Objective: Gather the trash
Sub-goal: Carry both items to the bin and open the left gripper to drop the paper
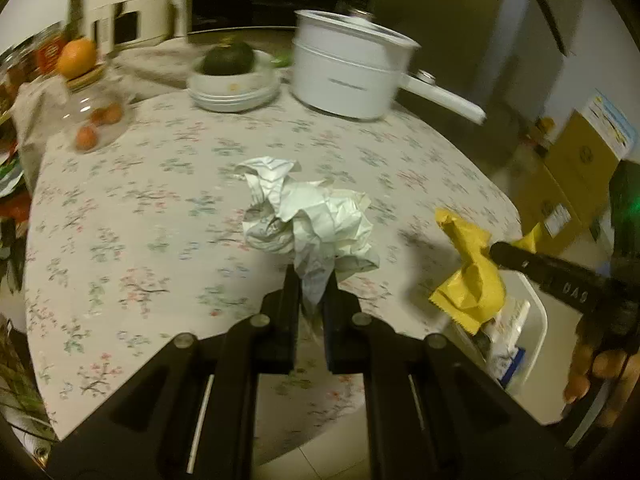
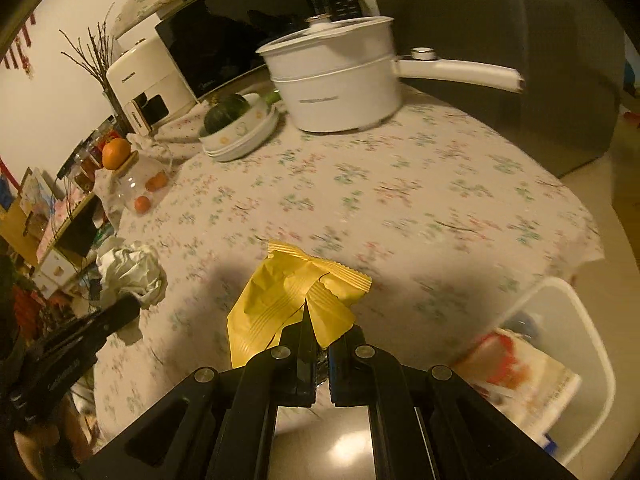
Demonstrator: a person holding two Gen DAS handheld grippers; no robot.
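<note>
You're mid-carry: your left claw is clamped on the crumpled paper, your right claw pinching the yellow wrapper, both above the surface. Next, swing toward the white bin at 4 o'clock and release over it.

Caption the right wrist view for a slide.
Right hand-held gripper clamps a crumpled yellow snack wrapper above the floral tablecloth, beside a white plastic bin.

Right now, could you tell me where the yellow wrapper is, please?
The yellow wrapper is pinched in the right gripper, held above the table's near edge, with the white bin to its right and the crumpled paper to its left.
</note>
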